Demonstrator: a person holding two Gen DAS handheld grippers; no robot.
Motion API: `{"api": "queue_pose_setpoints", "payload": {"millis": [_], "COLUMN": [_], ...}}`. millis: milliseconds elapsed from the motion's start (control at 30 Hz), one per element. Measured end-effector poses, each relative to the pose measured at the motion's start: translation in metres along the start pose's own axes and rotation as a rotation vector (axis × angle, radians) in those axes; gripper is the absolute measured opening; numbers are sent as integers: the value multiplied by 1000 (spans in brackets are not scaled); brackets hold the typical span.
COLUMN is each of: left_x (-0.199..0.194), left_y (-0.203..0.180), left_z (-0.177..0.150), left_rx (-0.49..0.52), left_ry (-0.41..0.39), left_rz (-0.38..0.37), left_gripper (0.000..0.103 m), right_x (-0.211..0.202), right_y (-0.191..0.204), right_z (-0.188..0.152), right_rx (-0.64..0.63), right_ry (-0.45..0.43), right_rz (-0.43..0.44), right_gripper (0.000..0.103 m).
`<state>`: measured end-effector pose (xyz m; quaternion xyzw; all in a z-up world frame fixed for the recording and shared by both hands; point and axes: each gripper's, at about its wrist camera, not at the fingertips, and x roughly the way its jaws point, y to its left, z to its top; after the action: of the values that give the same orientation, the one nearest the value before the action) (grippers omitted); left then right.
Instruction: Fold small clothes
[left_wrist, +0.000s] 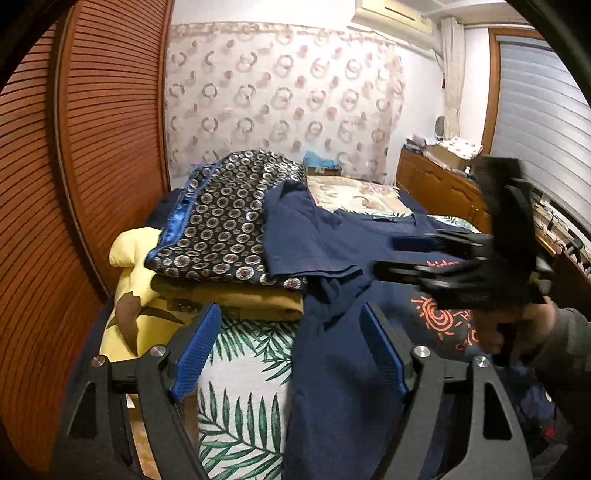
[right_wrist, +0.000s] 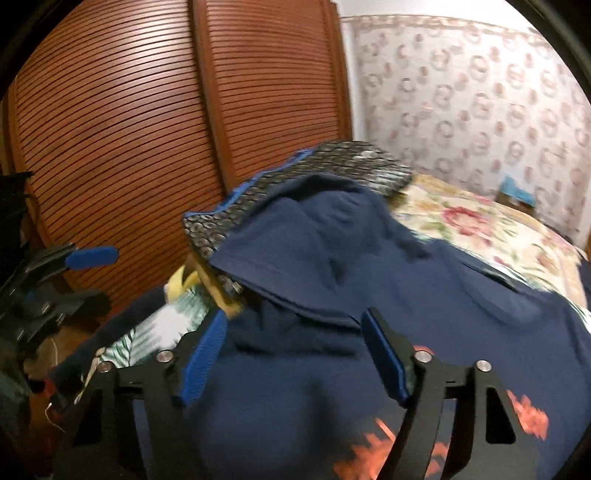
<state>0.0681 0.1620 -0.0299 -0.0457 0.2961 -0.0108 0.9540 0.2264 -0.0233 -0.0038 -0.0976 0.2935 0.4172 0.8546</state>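
Shirt: navy T-shirt (left_wrist: 343, 354) lies centre frame, one sleeve draped over the folded stack (left_wrist: 229, 236).
Grippers: my left gripper (left_wrist: 288, 354) and right gripper (right_wrist: 291, 354) both gape, empty.
Risk: I judge pulling that sleeve could topple the stack.

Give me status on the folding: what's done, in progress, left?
Done: a folded stack sits at the bed's edge, patterned piece on top. In progress: the navy T-shirt lies spread and rumpled, one sleeve over the stack; left gripper and right gripper are both open above it, gripping nothing. Left: every fold on this shirt.
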Motion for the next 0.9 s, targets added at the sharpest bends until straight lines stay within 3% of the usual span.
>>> {"api": "queue_pose_setpoints", "payload": {"millis": [200, 267, 367, 467, 567, 633, 767, 900], "left_x": [-5, -4, -3, 1, 3, 4, 7, 9], "left_y": [5, 8, 11, 12, 10, 11, 11, 8], "left_z": [-7, -9, -11, -14, -19, -20, -23, -25], "left_rx": [3, -6, -19, -25, -27, -29, -41, -46], "left_ry": [-10, -8, -3, 5, 11, 14, 21, 23], "left_rz": [31, 27, 24, 21, 13, 13, 9, 2], "left_gripper": [78, 78, 78, 78, 78, 78, 78, 78], "right_x": [54, 67, 87, 108, 121, 124, 99, 67], "right_y": [16, 21, 23, 25, 21, 19, 5, -22], "right_z": [19, 23, 28, 34, 37, 38, 43, 48], "right_rx": [-17, -18, -21, -19, 11, 7, 33, 67], "right_ry": [31, 41, 72, 109, 129, 129, 40, -45], "right_rz": [64, 88, 107, 66, 55, 61, 77, 18], "right_gripper": [71, 67, 56, 42, 14, 6, 5, 5]}}
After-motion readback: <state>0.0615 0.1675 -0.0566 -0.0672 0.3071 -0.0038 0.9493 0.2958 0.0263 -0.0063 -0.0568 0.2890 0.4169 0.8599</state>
